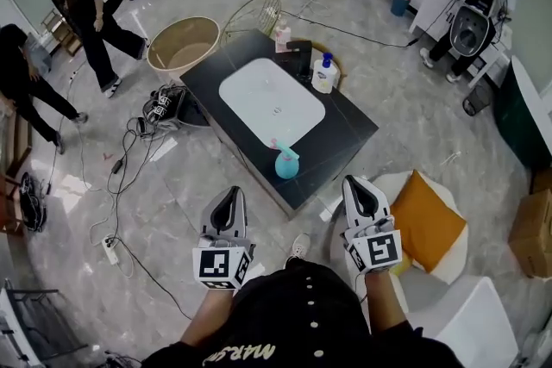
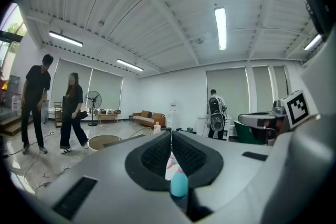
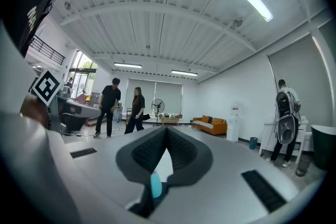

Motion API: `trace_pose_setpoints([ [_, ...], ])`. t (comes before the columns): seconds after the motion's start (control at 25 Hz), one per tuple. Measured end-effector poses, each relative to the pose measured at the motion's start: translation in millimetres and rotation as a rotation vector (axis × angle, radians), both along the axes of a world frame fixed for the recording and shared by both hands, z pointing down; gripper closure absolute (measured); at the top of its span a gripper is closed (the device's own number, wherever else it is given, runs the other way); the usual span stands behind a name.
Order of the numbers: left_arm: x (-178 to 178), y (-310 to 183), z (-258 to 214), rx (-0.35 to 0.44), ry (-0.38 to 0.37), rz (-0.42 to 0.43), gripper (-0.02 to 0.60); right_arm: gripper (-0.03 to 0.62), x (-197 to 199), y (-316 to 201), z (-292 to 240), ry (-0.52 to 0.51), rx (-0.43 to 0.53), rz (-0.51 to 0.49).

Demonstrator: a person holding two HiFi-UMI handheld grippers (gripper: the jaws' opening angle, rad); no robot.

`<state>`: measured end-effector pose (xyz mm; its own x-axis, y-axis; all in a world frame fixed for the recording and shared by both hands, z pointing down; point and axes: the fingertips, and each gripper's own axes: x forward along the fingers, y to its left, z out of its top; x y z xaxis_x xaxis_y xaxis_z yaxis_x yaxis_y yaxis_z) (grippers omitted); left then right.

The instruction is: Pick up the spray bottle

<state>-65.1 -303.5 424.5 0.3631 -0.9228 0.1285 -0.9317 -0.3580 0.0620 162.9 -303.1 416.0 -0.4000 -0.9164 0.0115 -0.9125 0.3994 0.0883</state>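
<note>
A teal spray bottle (image 1: 286, 162) with a pink trigger stands upright near the front edge of the black table (image 1: 347, 130), just in front of a white basin (image 1: 272, 103). My left gripper (image 1: 230, 196) and right gripper (image 1: 357, 184) are held side by side short of the table, apart from the bottle, both shut and holding nothing. Below the closed jaws in the left gripper view (image 2: 171, 136) the spray bottle (image 2: 178, 184) shows as a teal blob. It appears the same way in the right gripper view (image 3: 156, 185), under that gripper's (image 3: 166, 131) closed jaws.
A white pump bottle (image 1: 324, 73), a pink bottle (image 1: 282, 35) and a black item (image 1: 300, 58) stand at the table's far end. A round tub (image 1: 183, 44) and wire basket (image 1: 250, 13) sit beyond it. An orange cushion (image 1: 428, 221) lies right. Cables and a power strip (image 1: 110, 250) trail left, near two people (image 1: 82, 13).
</note>
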Motion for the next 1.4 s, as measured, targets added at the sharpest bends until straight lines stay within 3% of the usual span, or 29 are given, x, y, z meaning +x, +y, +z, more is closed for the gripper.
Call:
trace_pose_setpoints([
  [0.4,20,-59,4,-0.023,-0.005,-0.05,0.565,0.6,11,-73,9,0.015,-0.017,-0.092],
  [0.6,19,-66,22,-0.073,0.0,-0.034,0.565,0.599,-12,-87,61,0.127,-0.185,-0.189],
  [0.64,17,-66,27,-0.092,0.0,-0.031,0.565,0.587,-19,-88,75,0.135,-0.208,-0.218],
  [0.72,12,-65,37,-0.128,0.0,-0.023,0.565,0.474,-35,-90,97,0.142,-0.259,-0.283],
  [0.84,11,-68,50,-0.16,0.003,0.007,0.565,0.405,-57,-101,139,0.184,-0.335,-0.37],
  [1.0,10,-60,81,-0.212,0.016,0.053,0.565,0.377,-89,-123,189,0.202,-0.329,-0.476],
  [1.16,3,-46,119,-0.291,0.028,0.048,0.565,0.349,-121,-140,216,0.204,-0.31,-0.593],
  [1.32,-10,-36,149,-0.354,0.029,0.02,0.565,0.348,-141,-152,231,0.196,-0.273,-0.664],
  [1.4,-17,-33,158,-0.376,0.028,-0.002,0.565,0.393,-146,-153,231,0.21,-0.244,-0.679],
])
